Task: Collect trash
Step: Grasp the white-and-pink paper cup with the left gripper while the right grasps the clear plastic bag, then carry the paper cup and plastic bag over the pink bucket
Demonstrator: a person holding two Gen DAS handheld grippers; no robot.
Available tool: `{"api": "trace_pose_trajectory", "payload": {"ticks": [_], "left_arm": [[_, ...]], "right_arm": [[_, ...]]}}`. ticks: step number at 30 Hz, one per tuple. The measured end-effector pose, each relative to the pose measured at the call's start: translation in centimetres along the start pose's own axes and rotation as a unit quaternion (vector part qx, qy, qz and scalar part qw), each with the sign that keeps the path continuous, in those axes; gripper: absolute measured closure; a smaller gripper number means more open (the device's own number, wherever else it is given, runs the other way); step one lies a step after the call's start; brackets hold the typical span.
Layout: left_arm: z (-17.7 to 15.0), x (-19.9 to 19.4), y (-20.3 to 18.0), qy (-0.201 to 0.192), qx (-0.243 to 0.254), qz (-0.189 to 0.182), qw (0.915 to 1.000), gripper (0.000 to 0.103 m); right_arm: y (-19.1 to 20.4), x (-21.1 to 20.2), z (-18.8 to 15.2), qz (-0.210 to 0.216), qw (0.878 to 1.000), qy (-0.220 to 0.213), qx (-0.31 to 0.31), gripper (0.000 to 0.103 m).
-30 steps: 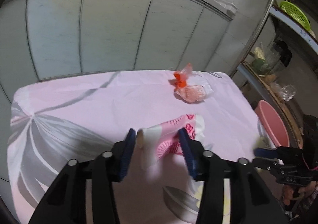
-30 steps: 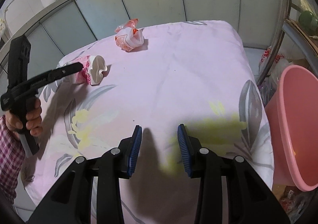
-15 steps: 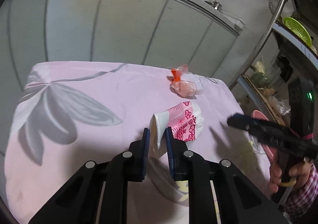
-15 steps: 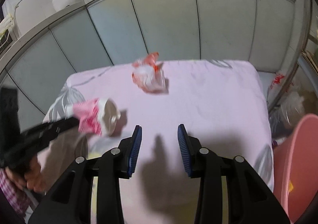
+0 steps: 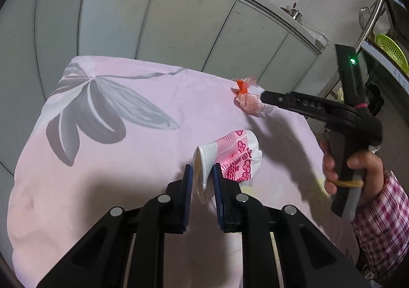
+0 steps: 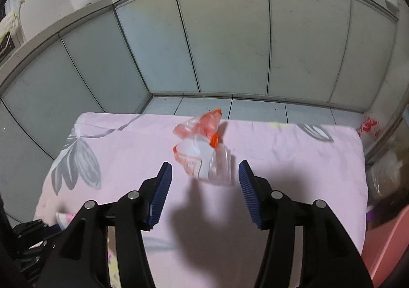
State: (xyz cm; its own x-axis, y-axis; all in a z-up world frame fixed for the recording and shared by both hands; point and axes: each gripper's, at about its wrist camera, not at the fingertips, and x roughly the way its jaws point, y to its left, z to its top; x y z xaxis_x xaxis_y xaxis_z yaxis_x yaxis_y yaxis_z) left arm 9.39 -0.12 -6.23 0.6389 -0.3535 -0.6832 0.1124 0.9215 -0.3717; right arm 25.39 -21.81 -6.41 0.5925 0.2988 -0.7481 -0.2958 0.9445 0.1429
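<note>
Pink bin (image 6: 391, 249) cut off by right edge; wrapper (image 6: 202, 152) motion-blurred, print unreadable.

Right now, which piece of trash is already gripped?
The pink-patterned paper cup, pinched at its rim by the left gripper; the orange-and-clear wrapper lies free on the cloth.

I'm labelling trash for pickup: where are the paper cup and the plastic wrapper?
paper cup (image 5: 230, 160): left wrist view, on its pink printed side.
plastic wrapper (image 6: 202, 157): right wrist view, on its crumpled clear middle.

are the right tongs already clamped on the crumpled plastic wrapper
No, the right tongs are opening, their pads standing clear on either side of the crumpled plastic wrapper on the pink cloth.
</note>
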Motion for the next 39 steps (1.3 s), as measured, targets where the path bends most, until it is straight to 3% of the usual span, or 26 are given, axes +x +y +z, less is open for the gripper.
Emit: {"api": "trace_pose_trajectory", "payload": {"ticks": [10, 12, 14, 23, 39], "left_arm": [[0.0, 0.3, 0.0, 0.004, 0.000, -0.001, 1.0000, 0.088], [-0.1, 0.2, 0.0, 0.004, 0.001, -0.001, 1.0000, 0.088], [-0.2, 0.1, -0.2, 0.003, 0.000, 0.000, 1.0000, 0.088], [0.0, -0.8, -0.8, -0.007, 0.004, 0.002, 1.0000, 0.088], [-1.3, -4.9, -5.9, -0.030, 0.041, 0.024, 0.9984, 0.087]], "right_arm": [[-0.2, 2.2, 0.2, 0.010, 1.000, 0.018, -0.004, 0.047], [0.0, 2.0, -0.1, 0.014, 1.000, 0.016, -0.009, 0.060], [0.0, 1.6, -0.4, 0.013, 1.000, 0.012, -0.007, 0.064], [1.3, -3.8, -3.7, 0.024, 0.999, -0.012, -0.019, 0.066], [1.0, -12.0, -12.6, 0.030, 0.999, -0.001, 0.031, 0.066]]}}
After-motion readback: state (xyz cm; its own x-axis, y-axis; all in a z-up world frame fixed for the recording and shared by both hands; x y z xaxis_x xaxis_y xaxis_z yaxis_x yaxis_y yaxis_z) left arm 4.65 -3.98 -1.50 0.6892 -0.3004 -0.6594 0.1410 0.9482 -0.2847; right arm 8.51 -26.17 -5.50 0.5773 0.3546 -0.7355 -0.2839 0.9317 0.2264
